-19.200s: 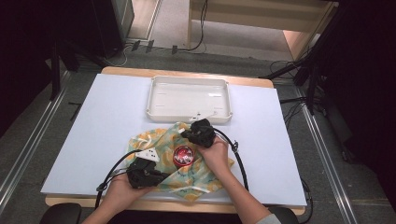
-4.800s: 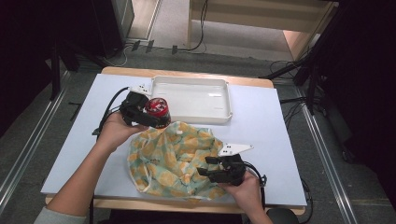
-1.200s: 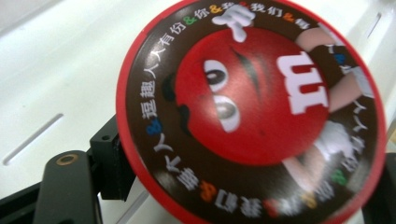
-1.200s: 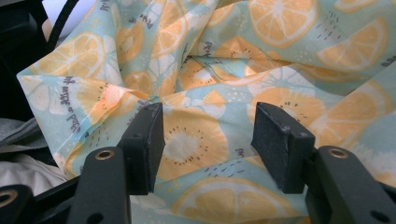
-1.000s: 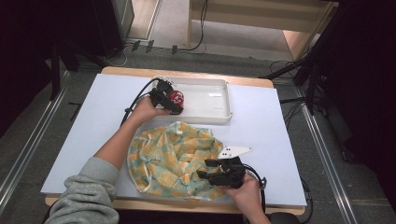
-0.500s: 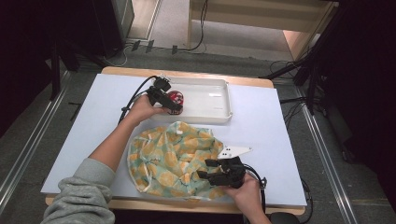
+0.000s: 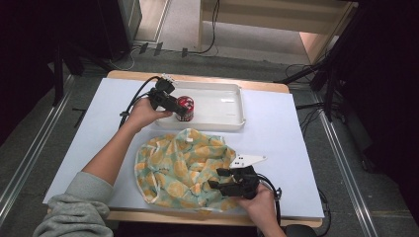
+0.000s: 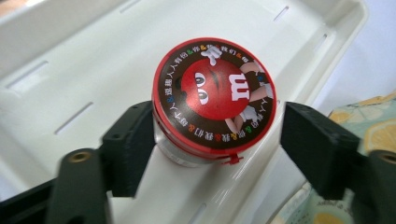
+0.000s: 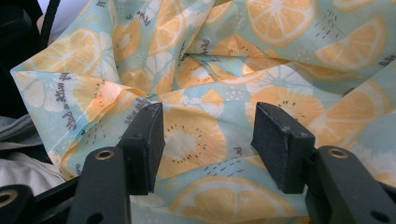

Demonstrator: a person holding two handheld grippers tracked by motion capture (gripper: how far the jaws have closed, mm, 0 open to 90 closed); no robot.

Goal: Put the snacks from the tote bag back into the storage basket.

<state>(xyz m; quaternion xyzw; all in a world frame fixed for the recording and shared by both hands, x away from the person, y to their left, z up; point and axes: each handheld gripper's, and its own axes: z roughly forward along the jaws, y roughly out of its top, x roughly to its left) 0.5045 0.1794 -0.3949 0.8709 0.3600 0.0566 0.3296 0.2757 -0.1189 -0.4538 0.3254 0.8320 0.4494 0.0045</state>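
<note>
Lemon-print cloth (image 7: 183, 170) lies crumpled at the near middle of the tabletop (image 7: 296, 143). At its near right edge the right gripper (image 7: 223, 185) rests, jaws apart over the fabric. Farther off, the tin (image 7: 185, 106) stands in the left end of the white tray (image 7: 225, 121). The left gripper (image 7: 179, 110) straddles it; its jaws have just been closing, the left touching, the right apart.

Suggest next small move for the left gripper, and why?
Probably lift the left gripper straight up and clear. The candy jar stands upright in the white tray; the jaws have just been closing, yet one pad still shows a gap.
</note>
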